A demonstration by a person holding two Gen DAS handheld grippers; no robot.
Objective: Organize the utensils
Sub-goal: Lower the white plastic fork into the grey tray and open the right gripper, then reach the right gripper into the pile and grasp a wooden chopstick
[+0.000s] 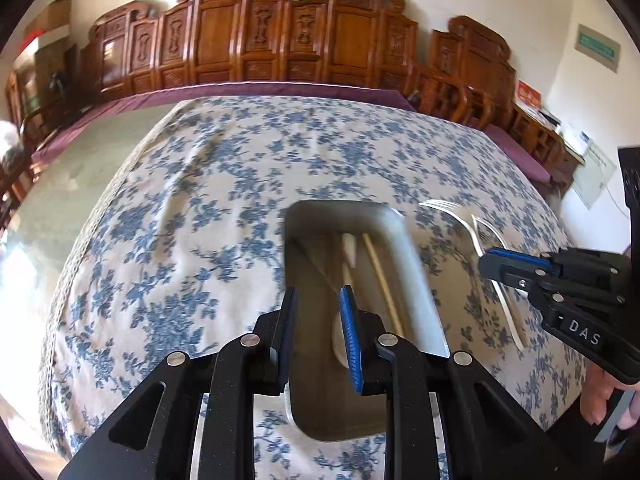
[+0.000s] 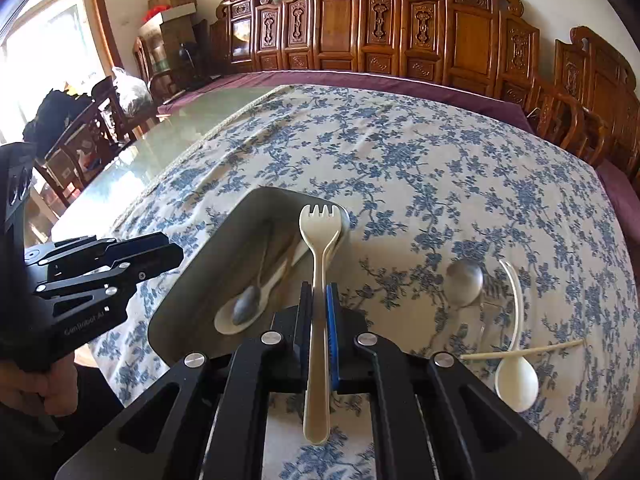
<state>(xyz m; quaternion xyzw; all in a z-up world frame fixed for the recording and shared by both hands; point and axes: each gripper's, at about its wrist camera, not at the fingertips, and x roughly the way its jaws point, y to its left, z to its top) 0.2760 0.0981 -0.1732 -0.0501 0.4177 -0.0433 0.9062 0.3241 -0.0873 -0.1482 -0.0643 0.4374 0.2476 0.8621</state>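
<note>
My right gripper is shut on a cream plastic fork and holds it above the right edge of a metal tray; the right gripper also shows in the left wrist view with the fork. The tray holds a white spoon, a metal spoon and a chopstick. My left gripper is open and empty over the tray's near end; it appears at the left of the right wrist view.
On the blue floral tablecloth, right of the tray, lie a metal spoon, a white spoon, a clear plastic utensil and a chopstick. Carved wooden chairs line the far side.
</note>
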